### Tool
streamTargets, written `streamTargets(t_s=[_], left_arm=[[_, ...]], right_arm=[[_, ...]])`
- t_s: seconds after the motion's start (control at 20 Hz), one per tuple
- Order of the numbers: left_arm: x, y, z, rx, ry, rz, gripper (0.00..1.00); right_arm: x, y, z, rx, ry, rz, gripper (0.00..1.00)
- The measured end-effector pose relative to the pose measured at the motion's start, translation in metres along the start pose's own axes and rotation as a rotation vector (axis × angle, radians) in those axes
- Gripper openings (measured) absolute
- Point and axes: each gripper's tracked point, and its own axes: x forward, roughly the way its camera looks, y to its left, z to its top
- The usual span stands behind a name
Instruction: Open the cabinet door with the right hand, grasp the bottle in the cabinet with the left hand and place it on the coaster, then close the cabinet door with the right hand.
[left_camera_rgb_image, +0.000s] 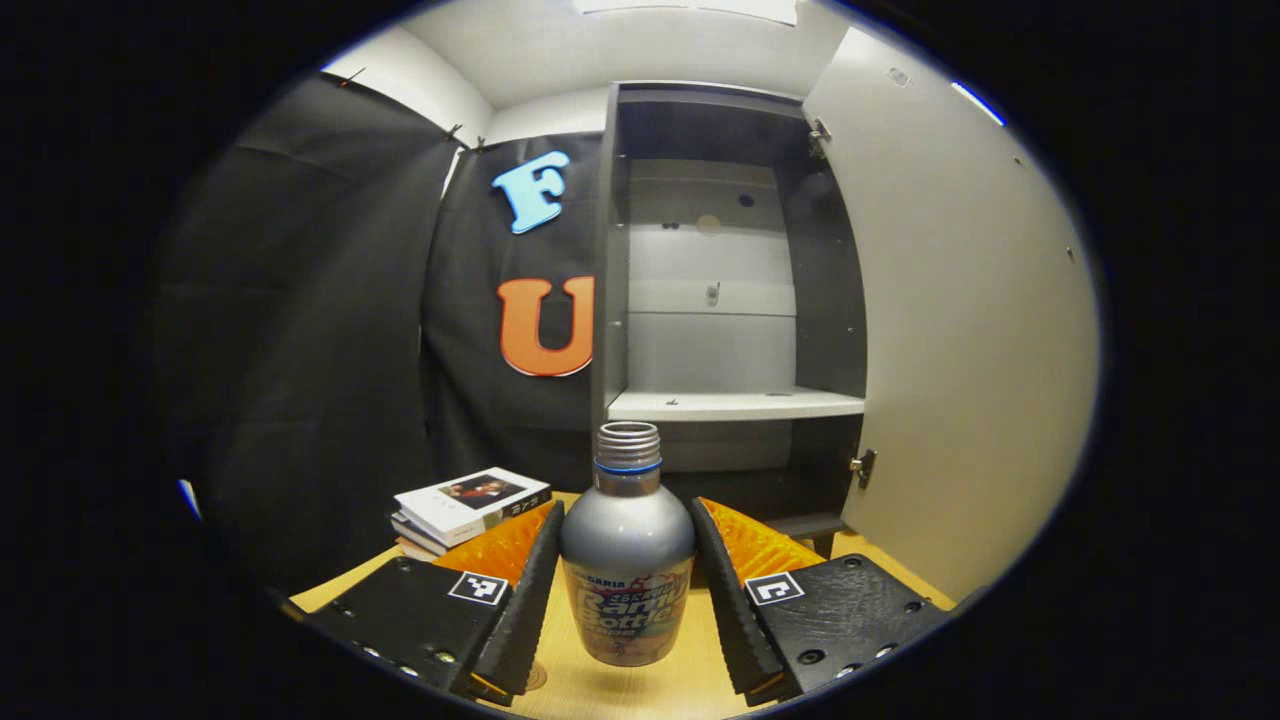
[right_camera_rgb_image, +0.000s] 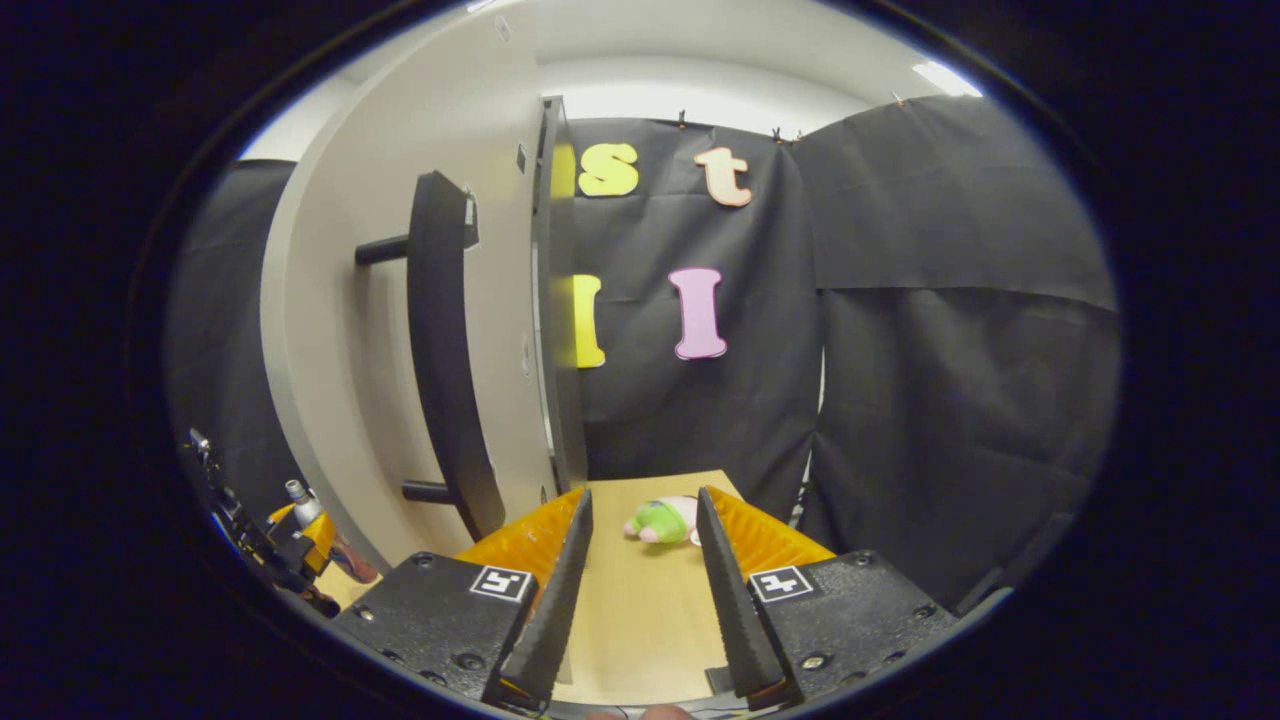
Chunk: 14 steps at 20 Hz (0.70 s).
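Bottle (left_camera_rgb_image: 627, 560) first: you have it upright between the fingers of your left gripper (left_camera_rgb_image: 627, 590), both fingers pressing its sides, its base just above the wooden table (left_camera_rgb_image: 640, 690), though you cannot tell from the left gripper view whether it touches. A small round edge (left_camera_rgb_image: 537, 677) peeks out by the left finger; it is too little to name. Beyond your left finger a stack of books (left_camera_rgb_image: 465, 510) lies on the table. Farther back the cabinet (left_camera_rgb_image: 730, 300) stands open, with a pale shelf (left_camera_rgb_image: 735, 403) across it and the door (left_camera_rgb_image: 960, 330) swung out on your right side. In the right gripper view, your right gripper (right_camera_rgb_image: 640, 590) is parted moderately with only bare table between the fingers. Just to its left rises the door's outer face with its dark handle (right_camera_rgb_image: 445, 350). Ahead on the table lies a small green and pink toy (right_camera_rgb_image: 662, 520), well apart from the fingers, and behind it hangs the black cloth wall (right_camera_rgb_image: 900, 330).
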Motion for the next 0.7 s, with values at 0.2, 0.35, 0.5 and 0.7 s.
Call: streamTargets(t_s=[0.2, 0.35, 0.5, 0.7], left_arm=[[-0.009, 0.063, -0.056, 0.020, -0.004, 0.111, 0.71], [-0.008, 0.095, -0.105, 0.006, 0.039, 0.173, 0.71], [-0.007, 0.112, -0.120, 0.009, 0.027, 0.211, 0.71], [-0.004, 0.112, -0.120, 0.024, -0.007, 0.196, 0.71]], right_arm=[[0.003, 0.011, -0.038, 0.000, 0.135, -0.023, 0.65], [0.002, 0.015, -0.044, -0.030, 0.161, -0.057, 0.66], [0.004, 0.011, -0.057, -0.004, 0.201, -0.100, 0.65], [0.003, 0.010, -0.065, -0.026, 0.227, -0.127, 0.65]])
